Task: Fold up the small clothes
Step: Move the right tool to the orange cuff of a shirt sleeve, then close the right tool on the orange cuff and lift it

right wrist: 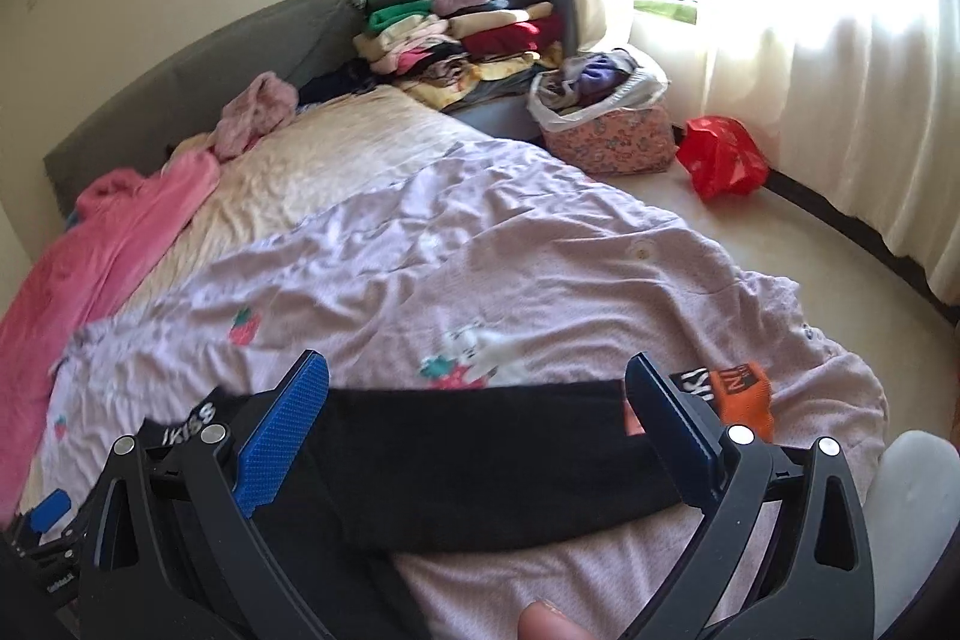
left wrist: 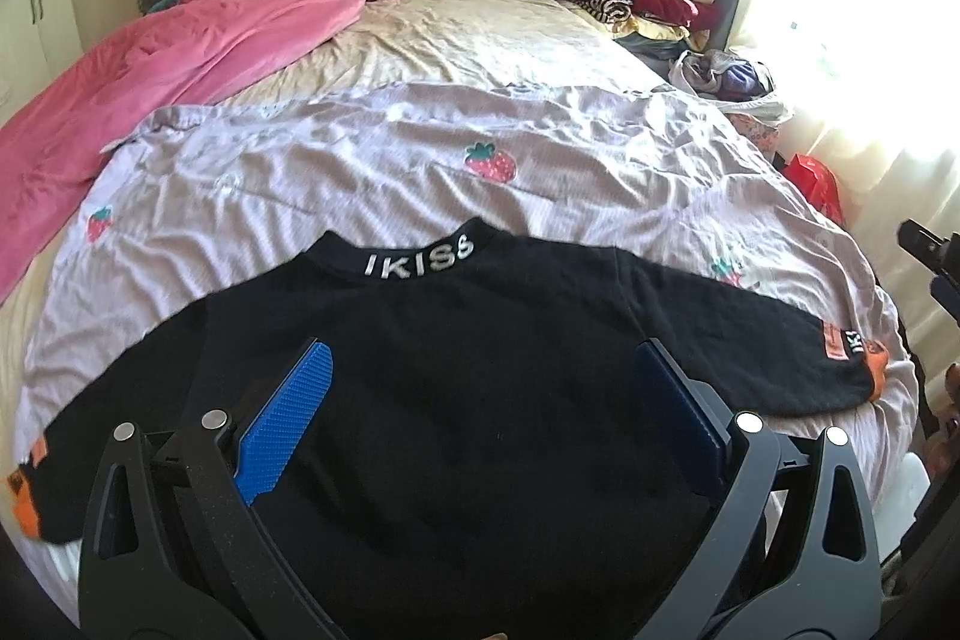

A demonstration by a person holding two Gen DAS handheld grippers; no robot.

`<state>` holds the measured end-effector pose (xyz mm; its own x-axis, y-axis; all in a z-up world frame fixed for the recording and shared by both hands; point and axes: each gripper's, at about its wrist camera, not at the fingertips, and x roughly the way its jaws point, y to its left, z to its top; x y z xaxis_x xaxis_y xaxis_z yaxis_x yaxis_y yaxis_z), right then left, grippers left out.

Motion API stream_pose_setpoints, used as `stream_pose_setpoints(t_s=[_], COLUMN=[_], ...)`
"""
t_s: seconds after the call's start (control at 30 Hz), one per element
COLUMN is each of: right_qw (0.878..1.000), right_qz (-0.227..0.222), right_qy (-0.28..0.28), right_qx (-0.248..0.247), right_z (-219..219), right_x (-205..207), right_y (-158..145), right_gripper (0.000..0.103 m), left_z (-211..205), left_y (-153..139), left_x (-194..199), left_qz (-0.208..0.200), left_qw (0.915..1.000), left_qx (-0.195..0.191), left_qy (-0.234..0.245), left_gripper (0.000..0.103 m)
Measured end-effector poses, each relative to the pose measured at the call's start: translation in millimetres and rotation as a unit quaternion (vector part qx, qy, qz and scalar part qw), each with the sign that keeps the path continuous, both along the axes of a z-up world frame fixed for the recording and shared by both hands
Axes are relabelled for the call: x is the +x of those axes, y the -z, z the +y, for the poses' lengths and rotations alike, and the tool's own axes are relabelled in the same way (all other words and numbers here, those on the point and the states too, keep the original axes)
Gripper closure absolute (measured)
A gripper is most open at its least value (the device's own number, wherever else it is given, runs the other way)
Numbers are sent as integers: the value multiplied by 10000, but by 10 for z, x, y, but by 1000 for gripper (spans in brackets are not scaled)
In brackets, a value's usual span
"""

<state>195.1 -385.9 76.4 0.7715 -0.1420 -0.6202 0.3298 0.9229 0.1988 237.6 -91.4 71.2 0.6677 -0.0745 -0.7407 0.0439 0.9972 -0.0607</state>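
Clothes fill a floral bin (right wrist: 606,142); both tools (left wrist: 480,388) (right wrist: 477,394) gape above the black top (left wrist: 480,370).

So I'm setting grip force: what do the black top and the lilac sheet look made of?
Black top: looks like soft matte knit, maybe fleecy; ribbed collar, no sheen. Lilac sheet: thin woven fabric, likely cotton; many fine, sharp wrinkles.
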Motion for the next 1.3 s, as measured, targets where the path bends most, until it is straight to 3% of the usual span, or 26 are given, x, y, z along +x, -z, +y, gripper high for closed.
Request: stream_pose_setpoints(t_s=[0.2, 0.33, 0.6, 1.07, 1.13, 1.2, 1.3], right_qw=[9982, 9954, 9869, 9811, 9807, 9801, 9780], right_qz=[-42, 70, 318, 956, 1077, 1226, 1422], right_qy=[583, 957, 1578, 1667, 1614, 1524, 1413], right_qx=[165, 27, -68, 230, 253, 336, 578], right_z=[-412, -607, -1012, -1343, -1351, -1359, -1396], right_x=[-68, -117, -221, -81, -32, 39, 134], right_y=[150, 288, 564, 1119, 1208, 1313, 1477], right_gripper=[4, 4, 4, 4, 7, 25, 31], left_z=[-110, -178, -271, -277, -255, -242, -223], left_y=[57, 147, 474, 1017, 1089, 1153, 1234], left_x=[173, 242, 351, 440, 440, 431, 411], left_qz=[40, 95, 302, 676, 721, 744, 748], left_qw=[9999, 9997, 9986, 9971, 9968, 9966, 9967], left_qx=[-17, -23, -171, 21, -47, -39, -23], left_qy=[122, 208, 411, 355, 352, 348, 329], left_gripper=[9, 9, 9, 9, 9, 9, 9])
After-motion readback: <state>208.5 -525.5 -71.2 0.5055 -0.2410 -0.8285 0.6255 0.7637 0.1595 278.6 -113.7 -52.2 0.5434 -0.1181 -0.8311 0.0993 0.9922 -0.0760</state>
